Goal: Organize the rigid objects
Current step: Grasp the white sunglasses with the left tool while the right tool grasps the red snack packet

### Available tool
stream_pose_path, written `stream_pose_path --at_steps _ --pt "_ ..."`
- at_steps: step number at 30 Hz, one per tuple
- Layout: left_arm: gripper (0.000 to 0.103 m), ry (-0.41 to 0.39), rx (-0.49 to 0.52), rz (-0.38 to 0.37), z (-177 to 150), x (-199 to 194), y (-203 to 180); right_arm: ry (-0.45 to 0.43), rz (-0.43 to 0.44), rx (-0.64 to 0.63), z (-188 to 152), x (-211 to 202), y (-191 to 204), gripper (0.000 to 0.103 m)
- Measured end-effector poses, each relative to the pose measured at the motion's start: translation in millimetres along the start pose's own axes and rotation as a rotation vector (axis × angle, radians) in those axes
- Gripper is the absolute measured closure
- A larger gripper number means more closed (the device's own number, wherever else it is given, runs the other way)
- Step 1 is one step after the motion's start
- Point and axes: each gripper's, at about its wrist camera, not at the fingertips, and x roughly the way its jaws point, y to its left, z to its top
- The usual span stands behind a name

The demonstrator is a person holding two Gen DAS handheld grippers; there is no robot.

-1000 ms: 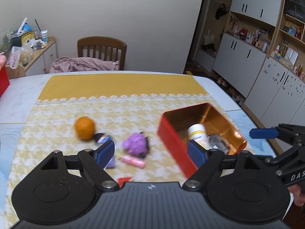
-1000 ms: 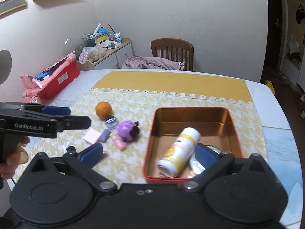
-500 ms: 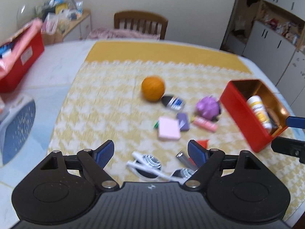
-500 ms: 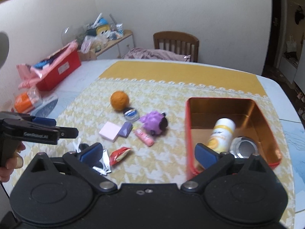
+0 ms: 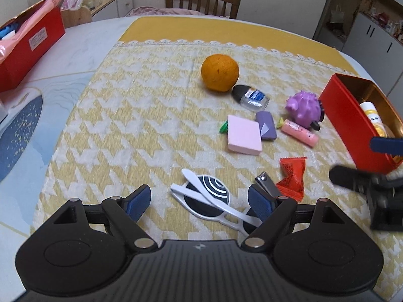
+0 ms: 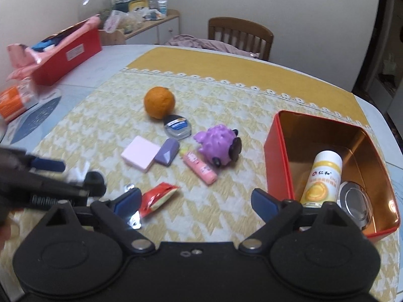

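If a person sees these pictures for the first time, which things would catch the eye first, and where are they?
Probably the bright orange catches the eye first, at the far end of the scattered small items on the yellow patterned cloth. Next comes the red tin at the right, open, with a white and yellow bottle lying inside. The purple spiky toy sits between them, beside a pink tube.
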Motion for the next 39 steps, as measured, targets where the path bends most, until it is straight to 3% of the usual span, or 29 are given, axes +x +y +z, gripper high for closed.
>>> stream_pose_path --at_steps 6,15,18,21,24,26,31,34,37,39 --pt "0.018 0.019 -0.04 -0.006 -4.2 7.0 0.1 0.032 -0.014 0.023 8.4 23.3 7.9 0.017" --pt "0.019 0.0 0.025 -0.001 -11.3 3.3 -3.4 0.09 -0.043 -0.022 6.1 49.7 26.2 0.026" --pt "0.025 -0.008 0.049 0.005 -14.3 -0.4 -3.8 0.103 -0.036 -0.026 2.2 51.3 26.3 0.03" --pt "0.036 -0.018 0.053 -0.003 -16.0 -5.2 0.8 0.116 -0.026 -0.028 -2.0 51.0 25.7 0.042" --pt "0.052 -0.021 0.049 -0.007 -18.0 -10.0 7.8 0.102 -0.01 -0.036 -6.6 47.5 24.7 0.046" --pt "0.067 -0.023 0.04 -0.012 -19.5 -12.6 12.7 0.095 0.005 -0.044 -7.9 45.8 24.7 0.055" --pt "0.077 -0.013 -0.002 -0.043 -17.0 -14.7 26.2 0.088 0.034 -0.076 -6.7 43.9 27.7 0.077" --pt "0.081 -0.009 -0.035 -0.073 -14.7 -14.6 35.0 0.086 0.039 -0.089 -5.9 43.6 28.4 0.08" --pt "0.096 -0.028 -0.04 -0.063 -13.2 -17.3 38.1 0.073 0.04 -0.086 -5.9 40.9 25.8 0.084" --pt "0.097 -0.024 -0.038 -0.06 -11.3 -16.7 38.7 0.064 0.04 -0.069 -5.3 37.6 22.2 0.084"
